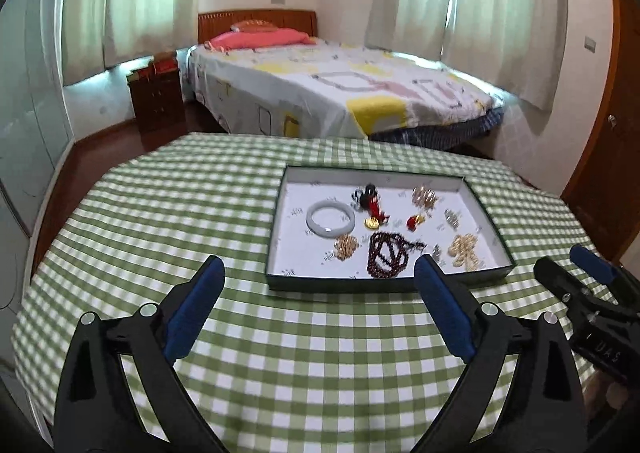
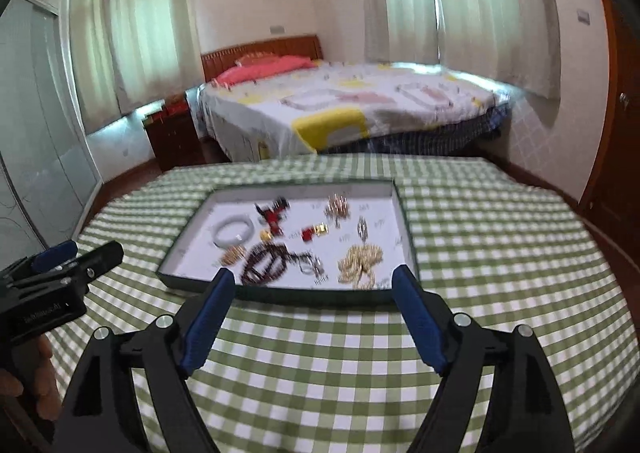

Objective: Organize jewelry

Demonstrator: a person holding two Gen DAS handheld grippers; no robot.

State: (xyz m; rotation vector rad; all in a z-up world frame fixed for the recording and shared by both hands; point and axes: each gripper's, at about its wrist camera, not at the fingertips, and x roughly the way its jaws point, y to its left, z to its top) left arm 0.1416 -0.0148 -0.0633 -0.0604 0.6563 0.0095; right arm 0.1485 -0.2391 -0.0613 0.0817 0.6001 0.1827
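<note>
Desk (image 1: 280,353): we see green-and-white checked cloth across it, with the tray toward the far side.
Tray (image 1: 276,253): a shallow dark-rimmed box with a white floor; all the jewelry lies loose inside.
Left tongs (image 1: 318,281): ours spread wide, empty, above the cloth short of the tray's near rim.
Right tongs (image 2: 312,287): also wide and empty, at the near rim.
Dark bead necklace (image 1: 386,255): front centre.
White bangle (image 1: 331,220): left side.
Pale bead cluster (image 1: 464,251): front right.
Gold coin (image 1: 371,223): middle.
</note>
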